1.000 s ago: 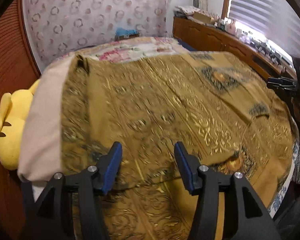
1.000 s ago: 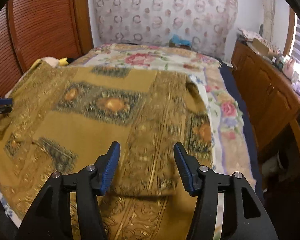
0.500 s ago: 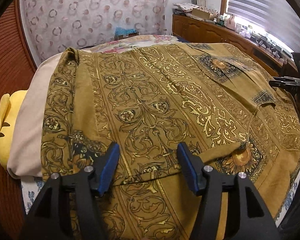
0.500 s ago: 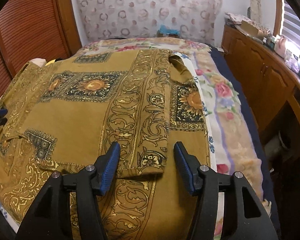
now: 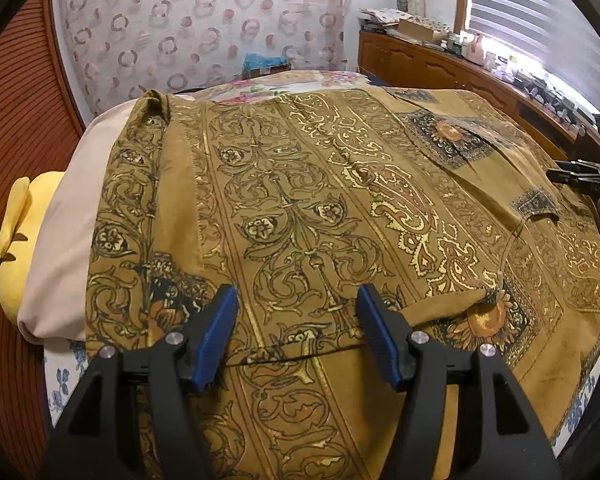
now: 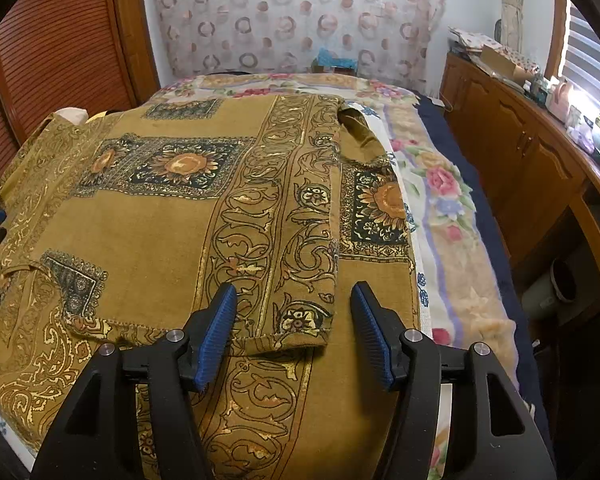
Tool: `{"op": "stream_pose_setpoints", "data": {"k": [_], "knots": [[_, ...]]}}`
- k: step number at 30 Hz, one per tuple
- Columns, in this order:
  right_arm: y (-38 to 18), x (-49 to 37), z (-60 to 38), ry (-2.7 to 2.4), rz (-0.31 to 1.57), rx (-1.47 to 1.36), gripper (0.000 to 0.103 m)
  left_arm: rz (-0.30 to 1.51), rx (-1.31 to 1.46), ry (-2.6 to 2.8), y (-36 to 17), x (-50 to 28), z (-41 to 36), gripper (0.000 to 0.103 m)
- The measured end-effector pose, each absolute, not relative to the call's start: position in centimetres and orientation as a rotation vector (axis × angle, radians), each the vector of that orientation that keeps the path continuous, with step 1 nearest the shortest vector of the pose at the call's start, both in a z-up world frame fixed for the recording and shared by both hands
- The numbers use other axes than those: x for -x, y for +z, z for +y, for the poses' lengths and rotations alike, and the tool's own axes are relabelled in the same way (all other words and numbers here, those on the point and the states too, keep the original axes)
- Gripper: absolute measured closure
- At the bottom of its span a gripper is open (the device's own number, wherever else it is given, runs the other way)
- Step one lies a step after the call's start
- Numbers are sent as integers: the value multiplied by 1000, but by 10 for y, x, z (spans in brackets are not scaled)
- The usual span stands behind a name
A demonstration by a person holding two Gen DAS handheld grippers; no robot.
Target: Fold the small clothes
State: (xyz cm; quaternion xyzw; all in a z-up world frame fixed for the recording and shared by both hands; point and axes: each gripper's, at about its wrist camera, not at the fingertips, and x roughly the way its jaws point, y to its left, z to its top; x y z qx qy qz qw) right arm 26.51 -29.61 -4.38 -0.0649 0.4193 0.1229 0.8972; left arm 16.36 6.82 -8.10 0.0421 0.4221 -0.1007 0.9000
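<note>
On the bed (image 6: 452,208) the mustard garment (image 5: 300,200) lies with one fold laid over, more folds remain I think, and my left gripper (image 5: 296,334) and right gripper (image 6: 294,332) are opening, nothing clamped.

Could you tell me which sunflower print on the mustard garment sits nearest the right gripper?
The sunflower panel at the patterned mustard garment's right edge, beside the floral bedspread; the other sunflower lies farther back.

My garment (image 5: 308,216) is mustard-gold with dark scrollwork bands, paler paisley, and black panels holding orange sunflowers (one sits upper centre in the right view). My left tongs (image 5: 296,334) and right tongs (image 6: 294,330) are black with blue pads. The bedspread (image 6: 440,184) is cream with pink roses.
</note>
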Motion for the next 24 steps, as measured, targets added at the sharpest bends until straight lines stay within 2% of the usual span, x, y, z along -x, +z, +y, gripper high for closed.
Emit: {"op": "stream_pose_setpoints", "data": {"k": [13, 15, 19, 23, 24], "knots": [[-44, -265, -296, 254, 868, 136, 41, 803, 51, -76, -63, -137, 114, 44], [-44, -265, -296, 253, 868, 137, 41, 814, 48, -61, -66, -138, 119, 51], [-44, -265, -296, 253, 868, 136, 41, 831, 56, -41, -74, -143, 127, 56], [-44, -265, -295, 253, 868, 137, 41, 834, 6, -38, -79, -147, 120, 69], [-44, -265, -295, 253, 868, 137, 41, 830, -7, -36, -79, -149, 118, 70]]}}
